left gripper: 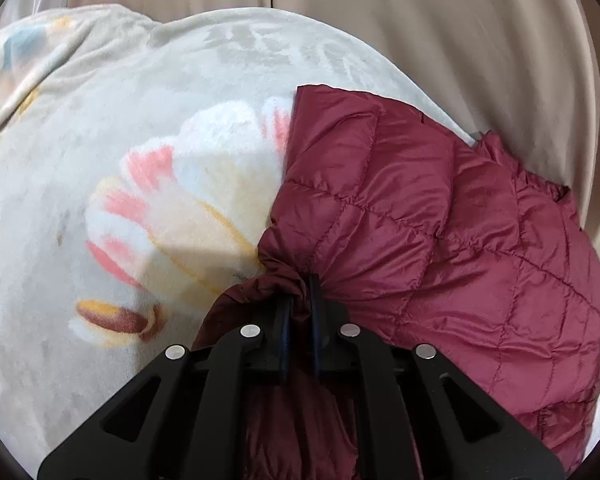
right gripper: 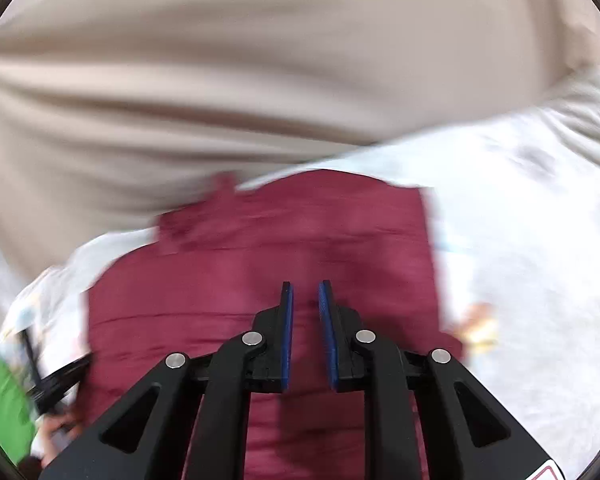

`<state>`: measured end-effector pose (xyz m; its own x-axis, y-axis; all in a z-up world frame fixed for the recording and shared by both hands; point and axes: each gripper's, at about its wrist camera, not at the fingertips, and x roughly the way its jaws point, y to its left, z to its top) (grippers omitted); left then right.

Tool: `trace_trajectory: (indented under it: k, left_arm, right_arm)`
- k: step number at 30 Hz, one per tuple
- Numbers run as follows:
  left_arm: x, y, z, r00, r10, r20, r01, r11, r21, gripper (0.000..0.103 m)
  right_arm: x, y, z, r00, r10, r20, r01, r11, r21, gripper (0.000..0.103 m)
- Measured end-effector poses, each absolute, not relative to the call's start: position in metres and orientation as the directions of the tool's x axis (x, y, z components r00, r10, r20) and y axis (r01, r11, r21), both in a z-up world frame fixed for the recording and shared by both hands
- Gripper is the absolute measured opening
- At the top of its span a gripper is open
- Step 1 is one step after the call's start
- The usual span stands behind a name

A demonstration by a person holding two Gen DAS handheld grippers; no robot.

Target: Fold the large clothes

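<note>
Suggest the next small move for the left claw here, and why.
Probably carry the pinched edge across the maroon quilted jacket: the left claw is shut on bunched fabric, while the right claw hovers open, gripping nothing.

In the left wrist view, a bunched fold of the quilted jacket (left gripper: pixel 440 216) sits pinched between the jaws of the left gripper (left gripper: pixel 300 296), and the rest of the garment spreads ahead and to the right of them. The jacket lies on a blanket (left gripper: pixel 100 200), which stretches left of and beyond the jaws. Behind the blanket hangs a curtain (left gripper: pixel 420 20). In the right wrist view, the right gripper (right gripper: pixel 306 300) hovers above the jacket (right gripper: pixel 300 232), jaws parted with nothing between them; the blanket (right gripper: pixel 520 260) lies to their right and the curtain (right gripper: pixel 220 80) hangs beyond.
</note>
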<state>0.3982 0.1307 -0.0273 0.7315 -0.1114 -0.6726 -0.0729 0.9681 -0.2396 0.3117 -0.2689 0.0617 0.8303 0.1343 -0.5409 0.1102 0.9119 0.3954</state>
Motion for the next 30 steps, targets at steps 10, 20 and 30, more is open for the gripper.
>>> trace_trajectory:
  k: [10,20,30]
  left_arm:
    - [0.4,0.139,-0.029,0.733,-0.17,-0.659,-0.066,0.946,-0.318,0.008]
    - [0.395,0.153,-0.031,0.732,-0.223,-0.643,-0.06,0.92,-0.387,0.01]
    - [0.283,0.228,-0.013,0.666,-0.348,-0.66,-0.014,0.879,-0.477,0.046]
  right_arm:
    - [0.378,-0.156,0.017,0.723,0.174,-0.668,-0.142,0.984,0.103,0.0]
    - [0.262,-0.38,-0.004,0.731,-0.091,-0.676,0.373,0.883,0.285,0.007]
    - [0.062,-0.354,-0.002,0.715,0.061,-0.696,0.293,0.878,0.378,0.05]
